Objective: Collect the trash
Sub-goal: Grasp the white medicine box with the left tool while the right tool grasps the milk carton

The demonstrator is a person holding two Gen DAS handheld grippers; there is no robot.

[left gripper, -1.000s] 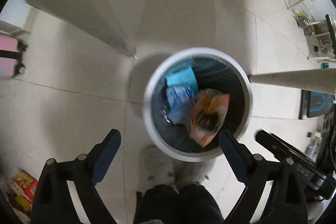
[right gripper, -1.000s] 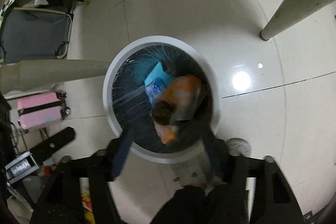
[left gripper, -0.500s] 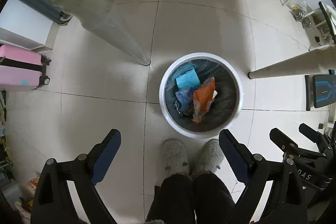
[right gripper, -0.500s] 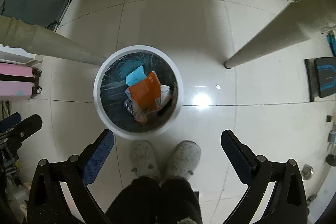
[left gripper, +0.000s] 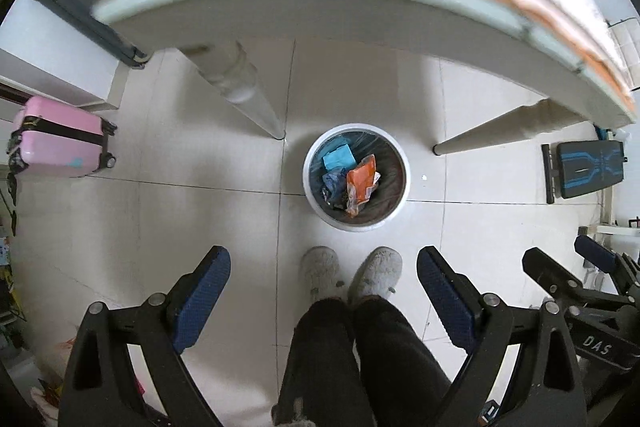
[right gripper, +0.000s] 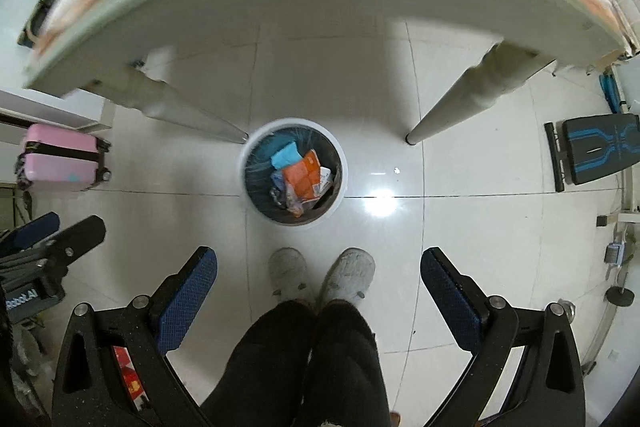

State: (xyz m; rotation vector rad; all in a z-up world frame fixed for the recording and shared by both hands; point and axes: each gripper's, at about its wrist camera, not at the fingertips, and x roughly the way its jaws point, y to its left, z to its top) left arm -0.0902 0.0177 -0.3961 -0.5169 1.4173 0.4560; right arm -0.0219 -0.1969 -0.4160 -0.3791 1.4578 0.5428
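The pale tiled floor fills most of what I see below me, and the white table arches over the top of both views, its two legs coming down on either side of the bin. Off to one side stands a pink suitcase, and on the other a black bench with blue stripes lies on the tiles. Between the table legs sits the round white trash bin, lined with a dark bag, just ahead of my grey slippers and dark trousers. Inside the bin lie the orange wrapper, a flat light-blue packet and some darker crumpled bits I cannot make out. My left gripper points straight down at the floor, its blue-padded fingers spread wide with nothing between them. My right gripper also points down, fingers fully apart and empty; the bin sits ahead of it with the orange wrapper on top of the pile.
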